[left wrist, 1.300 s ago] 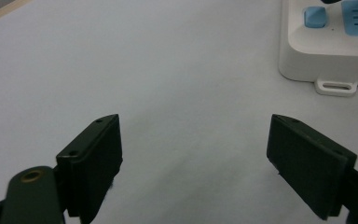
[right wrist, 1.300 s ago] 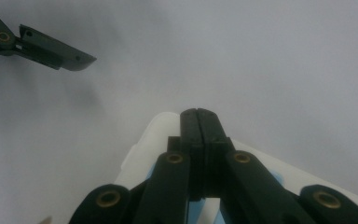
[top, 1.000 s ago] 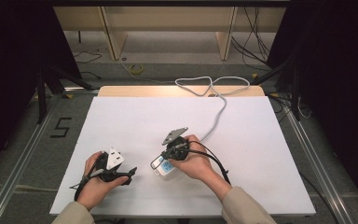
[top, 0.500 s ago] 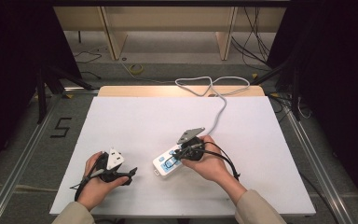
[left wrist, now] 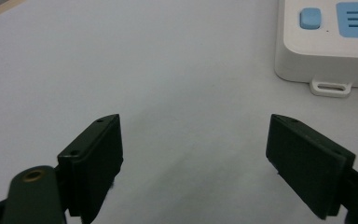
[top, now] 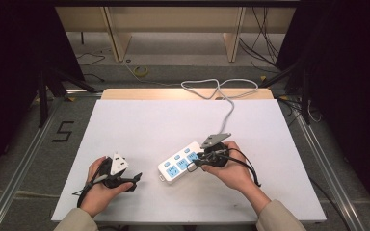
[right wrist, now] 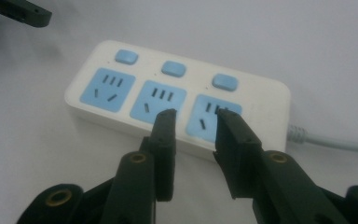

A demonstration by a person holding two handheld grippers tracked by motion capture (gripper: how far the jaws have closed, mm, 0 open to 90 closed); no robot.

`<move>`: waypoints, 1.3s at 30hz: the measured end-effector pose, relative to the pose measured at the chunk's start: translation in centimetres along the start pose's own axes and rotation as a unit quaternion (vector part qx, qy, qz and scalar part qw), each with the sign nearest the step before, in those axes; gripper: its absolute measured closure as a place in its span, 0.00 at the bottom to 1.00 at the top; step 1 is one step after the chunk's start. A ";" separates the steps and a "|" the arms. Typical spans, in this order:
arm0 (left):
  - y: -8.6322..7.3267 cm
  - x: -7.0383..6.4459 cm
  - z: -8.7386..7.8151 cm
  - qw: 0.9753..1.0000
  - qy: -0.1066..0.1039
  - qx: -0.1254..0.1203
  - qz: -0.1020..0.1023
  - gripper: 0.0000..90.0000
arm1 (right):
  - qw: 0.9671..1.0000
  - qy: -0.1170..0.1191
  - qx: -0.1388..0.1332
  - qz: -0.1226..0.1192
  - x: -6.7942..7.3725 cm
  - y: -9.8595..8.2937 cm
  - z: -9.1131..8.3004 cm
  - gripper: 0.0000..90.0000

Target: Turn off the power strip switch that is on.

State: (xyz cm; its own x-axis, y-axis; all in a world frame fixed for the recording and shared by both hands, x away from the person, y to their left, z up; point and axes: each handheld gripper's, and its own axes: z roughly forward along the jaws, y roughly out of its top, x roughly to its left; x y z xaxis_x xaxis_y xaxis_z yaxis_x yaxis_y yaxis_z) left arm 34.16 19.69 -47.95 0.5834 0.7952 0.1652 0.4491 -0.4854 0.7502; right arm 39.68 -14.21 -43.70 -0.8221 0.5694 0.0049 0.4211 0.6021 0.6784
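You're working on a white table (top: 139, 120) with a pale wooden strip along its far edge, sitting in a pretty dark room. Grey floor around it, a "5" marked on the floor (top: 63, 131) off to your left, loose cables (top: 265, 36) and wooden furniture legs (top: 117, 33) behind the far edge.

The power strip (top: 180, 162) lies flat near the middle of the table, a bit toward your side, sockets facing up. Its long axis runs diagonally: the free end points toward your near left, the corded end toward the far right. Its white cord (top: 229, 108) heads away from you and loops near the far edge of the table. Three blue sockets, three blue buttons.

Your right gripper (top: 203, 159) is over the strip's corded end. In the right gripper view its jaws sit a narrow gap apart with nothing between them, tips over the socket nearest the cord.

Your left gripper (top: 136, 179) is resting near the front left, well apart from the strip, jaws spread wide and holding nothing. The left gripper view catches the strip's free end (left wrist: 328, 42) just ahead of it.
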 end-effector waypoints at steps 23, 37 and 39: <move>0.0 -0.2 0.1 1.000 0.000 0.001 -0.004 0.21 | 0.998 -0.024 -0.013 0.060 -2.6 -5.7 -3.1 0.63; -0.1 -0.1 0.1 1.000 0.002 0.001 -0.003 0.21 | 0.995 -0.043 -0.033 0.080 -2.9 -8.8 -4.5 0.58; -0.1 -0.1 0.1 1.000 0.002 0.002 -0.004 0.20 | 0.995 -0.043 -0.036 0.081 -2.9 -8.9 -4.5 0.57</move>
State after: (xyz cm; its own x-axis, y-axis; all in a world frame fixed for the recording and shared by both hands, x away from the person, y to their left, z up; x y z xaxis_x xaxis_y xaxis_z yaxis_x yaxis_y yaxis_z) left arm 34.16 19.63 -48.06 0.5773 0.8003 0.1622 0.4562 -0.4808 0.7488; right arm 36.57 -23.76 -46.42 -0.7081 0.7038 0.0572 0.5145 0.4588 0.7244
